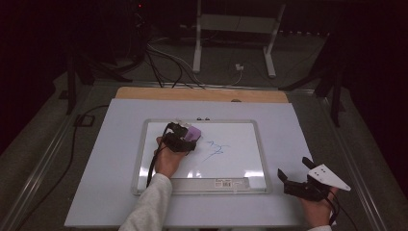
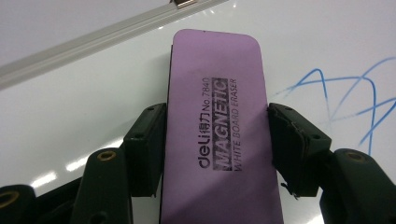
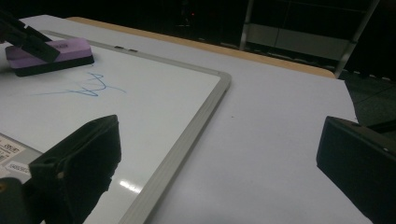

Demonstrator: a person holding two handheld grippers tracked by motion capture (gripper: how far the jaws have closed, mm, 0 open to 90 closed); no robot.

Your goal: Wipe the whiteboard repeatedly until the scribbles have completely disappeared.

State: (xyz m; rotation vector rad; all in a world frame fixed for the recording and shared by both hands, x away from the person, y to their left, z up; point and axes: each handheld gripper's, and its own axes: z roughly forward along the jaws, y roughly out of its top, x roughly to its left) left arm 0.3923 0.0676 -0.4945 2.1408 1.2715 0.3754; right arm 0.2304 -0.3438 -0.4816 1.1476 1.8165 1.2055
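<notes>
The left tongs [image 1: 185,139] are clamped on the purple eraser [image 2: 215,130], flat on the whiteboard [image 1: 240,144] left of the blue scribble [image 1: 217,150], so a rightward wipe seems next, while the right tongs [image 1: 296,173] rest apart on the table [image 1: 115,192]

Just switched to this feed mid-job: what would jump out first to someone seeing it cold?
The purple eraser stands out, clamped at its sides by the left gripper and lying on the whiteboard near its far edge. Just right of it sits a blue scribble, not yet wiped. The right gripper waits open past the board's near right corner.
</notes>
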